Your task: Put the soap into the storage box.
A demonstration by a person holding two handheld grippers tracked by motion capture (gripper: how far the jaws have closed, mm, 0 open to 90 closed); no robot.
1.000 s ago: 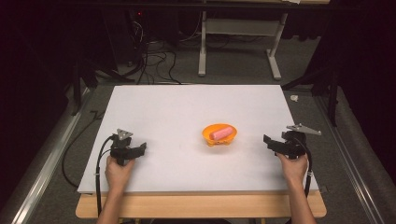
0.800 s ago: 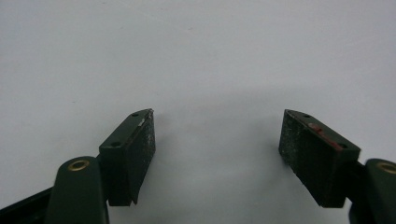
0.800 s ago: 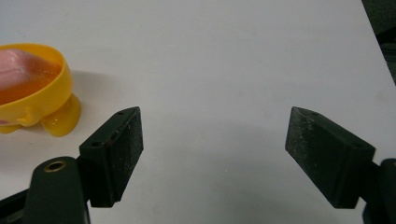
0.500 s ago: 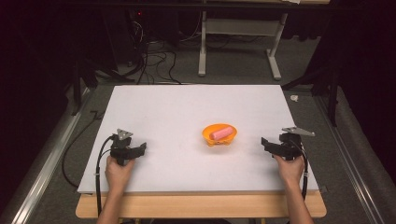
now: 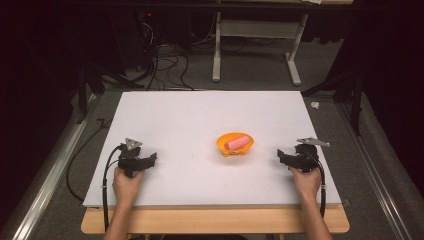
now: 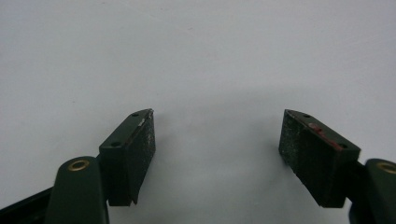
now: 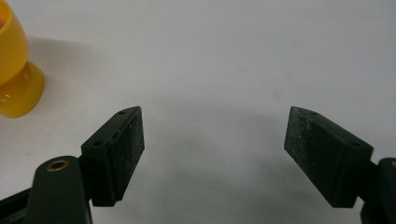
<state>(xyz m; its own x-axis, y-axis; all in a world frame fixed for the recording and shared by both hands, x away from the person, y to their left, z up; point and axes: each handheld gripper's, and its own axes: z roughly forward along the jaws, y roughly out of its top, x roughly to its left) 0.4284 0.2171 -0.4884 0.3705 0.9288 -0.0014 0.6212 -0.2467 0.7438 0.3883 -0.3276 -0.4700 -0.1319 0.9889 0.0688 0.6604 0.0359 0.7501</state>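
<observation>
High view: looked down on a white worktop (image 5: 200, 125) with a wooden front edge. Showed an orange bowl (image 5: 235, 144) right of centre, a pink cylinder-shaped thing (image 5: 237, 142) lying inside it. Left claw (image 5: 150, 159) held low near the front left, jaws pointing right, well apart from the bowl. Right claw (image 5: 280, 155) held near the front right, jaws pointing left toward the bowl, near it but not touching. Each gripped from behind by a hand, left hand (image 5: 126, 182) and right hand (image 5: 306, 181), with black cable trailing back along the forearm.

Left gripper view: left claw (image 6: 217, 140) stood wide apart over bare white surface, nothing between the pads.

Right gripper view: right claw (image 7: 214, 140) likewise spread wide and empty, with the orange bowl (image 7: 16, 65) on its foot at the upper left edge, clear of the jaws.
</observation>
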